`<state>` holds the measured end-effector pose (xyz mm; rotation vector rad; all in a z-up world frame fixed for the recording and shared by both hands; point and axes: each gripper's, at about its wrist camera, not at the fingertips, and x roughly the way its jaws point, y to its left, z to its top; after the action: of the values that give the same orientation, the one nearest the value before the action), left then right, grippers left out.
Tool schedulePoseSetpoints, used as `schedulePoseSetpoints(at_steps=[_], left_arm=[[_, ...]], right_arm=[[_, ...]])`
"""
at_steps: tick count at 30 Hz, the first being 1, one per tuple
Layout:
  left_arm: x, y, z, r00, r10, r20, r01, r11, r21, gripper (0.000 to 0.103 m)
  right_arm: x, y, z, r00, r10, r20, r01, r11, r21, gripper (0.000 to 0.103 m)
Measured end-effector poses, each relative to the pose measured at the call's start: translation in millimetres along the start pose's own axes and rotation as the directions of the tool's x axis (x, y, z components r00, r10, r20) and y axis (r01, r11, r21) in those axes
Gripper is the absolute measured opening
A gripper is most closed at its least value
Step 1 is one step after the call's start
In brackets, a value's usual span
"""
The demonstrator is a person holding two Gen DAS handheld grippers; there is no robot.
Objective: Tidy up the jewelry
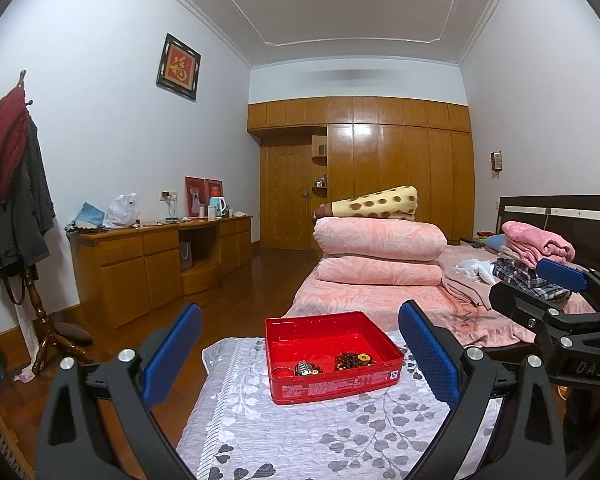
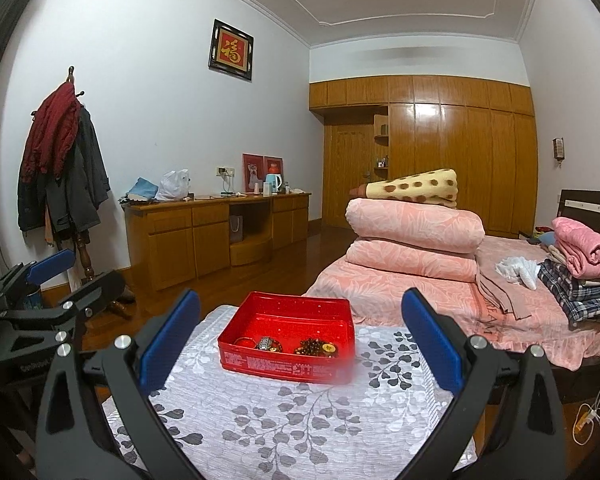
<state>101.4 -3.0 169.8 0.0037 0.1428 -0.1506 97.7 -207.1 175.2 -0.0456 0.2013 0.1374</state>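
Two grippers, left gripper [image 1: 300,354] and right gripper [image 2: 300,344], hover with jaws apart and holding nothing above one red tin [image 1: 332,356] on the leaf-print surface [image 1: 300,432], two bead bunches [image 1: 354,360] at its 6 o'clock wall; only the right view shows a ring-shaped piece [image 2: 245,342]; tin print is unreadable.

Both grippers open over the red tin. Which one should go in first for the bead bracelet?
Right, probably. The bead bracelet lies in the red tin's right half, on the right gripper's side. The left gripper, also open and empty, faces the watch-like piece instead.
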Motion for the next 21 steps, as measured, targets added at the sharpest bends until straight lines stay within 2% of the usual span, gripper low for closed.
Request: schedulePoseSetpoints(at_steps=[21], left_arm=[[-3.7, -0.3, 1.2, 1.000, -0.001, -0.004, 0.001, 1.000, -0.005, 0.097]], right_arm=[[-1.0, 1.7, 1.1, 1.000, 0.000, 0.001, 0.000, 1.000, 0.000, 0.098]])
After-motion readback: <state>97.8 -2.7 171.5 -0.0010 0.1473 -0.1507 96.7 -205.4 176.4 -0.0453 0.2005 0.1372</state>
